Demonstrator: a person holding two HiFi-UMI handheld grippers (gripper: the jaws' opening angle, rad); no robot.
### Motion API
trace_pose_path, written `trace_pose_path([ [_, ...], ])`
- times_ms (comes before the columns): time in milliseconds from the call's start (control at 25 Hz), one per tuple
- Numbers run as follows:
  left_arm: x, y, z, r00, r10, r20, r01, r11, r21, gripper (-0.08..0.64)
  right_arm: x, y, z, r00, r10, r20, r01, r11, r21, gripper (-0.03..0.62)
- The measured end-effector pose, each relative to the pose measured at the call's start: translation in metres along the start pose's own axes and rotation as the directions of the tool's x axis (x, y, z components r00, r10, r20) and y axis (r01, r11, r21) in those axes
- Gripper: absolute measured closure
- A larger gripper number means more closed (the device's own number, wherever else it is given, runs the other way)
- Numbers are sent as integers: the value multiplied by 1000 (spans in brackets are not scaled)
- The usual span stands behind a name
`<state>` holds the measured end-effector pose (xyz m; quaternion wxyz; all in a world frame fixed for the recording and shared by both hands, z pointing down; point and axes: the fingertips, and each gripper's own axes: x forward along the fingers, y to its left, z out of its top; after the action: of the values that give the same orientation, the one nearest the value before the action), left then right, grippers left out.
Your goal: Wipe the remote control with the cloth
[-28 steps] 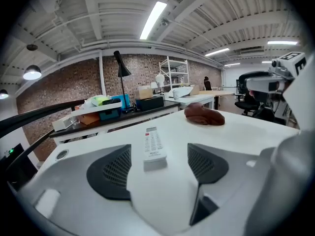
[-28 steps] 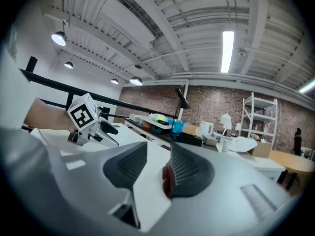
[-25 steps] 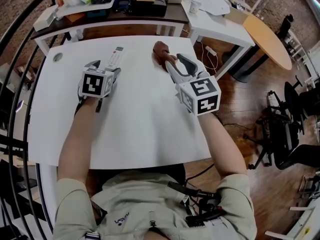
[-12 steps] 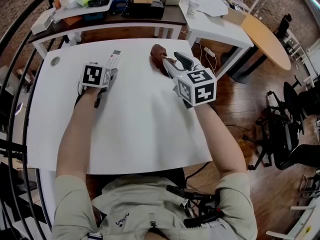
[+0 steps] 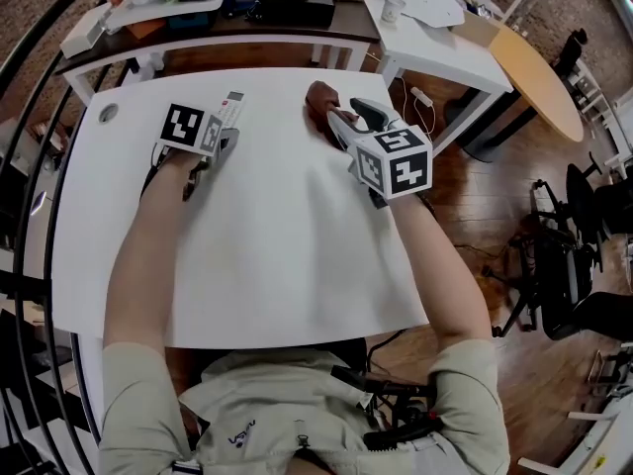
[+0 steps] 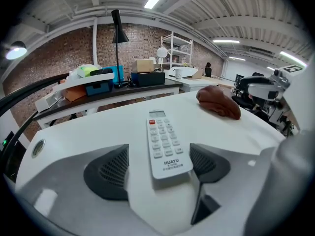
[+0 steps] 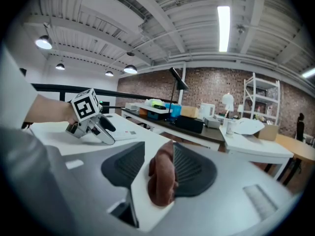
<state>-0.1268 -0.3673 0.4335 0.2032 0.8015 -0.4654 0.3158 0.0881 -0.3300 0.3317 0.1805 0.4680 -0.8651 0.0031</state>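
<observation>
Remote control (image 6: 165,144) lies flat on the white table (image 5: 287,236), its near end between the left gripper's (image 6: 157,170) wide-spread jaws, untouched. Over by the far edge, the bunched brown cloth (image 7: 161,183) sits between the right gripper's (image 7: 160,167) opening jaws, not clamped.

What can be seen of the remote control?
The remote control is white plastic, long and slim, with a small display, one red button and rows of pale keys. It lies flat, face up, on the white table, its near end between the open jaws of the left gripper.
</observation>
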Motion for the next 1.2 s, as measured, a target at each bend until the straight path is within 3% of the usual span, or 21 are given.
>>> trace_pose_path([
  [200, 3, 1, -1, 999, -45, -17, 45, 999, -19, 184, 6, -6, -6, 1000, -1, -23, 1, 1000, 9, 413],
  [480, 3, 3, 1, 1000, -27, -10, 26, 1000, -12, 170, 24, -9, -24, 995, 26, -98, -23, 999, 26, 370],
  [560, 3, -1, 2, 999, -32, -1, 32, 999, 7, 207, 30, -7, -29, 992, 35, -120, -32, 999, 23, 359],
  [640, 3, -6, 4, 999, -43, 1, 43, 999, 29, 303, 34, -6, -34, 989, 41, -139, -38, 999, 23, 356],
  [1200, 0, -3, 8, 999, -7, 45, 5, 999, 31, 314, 49, -14, -60, 974, 38, -225, -33, 999, 23, 337],
])
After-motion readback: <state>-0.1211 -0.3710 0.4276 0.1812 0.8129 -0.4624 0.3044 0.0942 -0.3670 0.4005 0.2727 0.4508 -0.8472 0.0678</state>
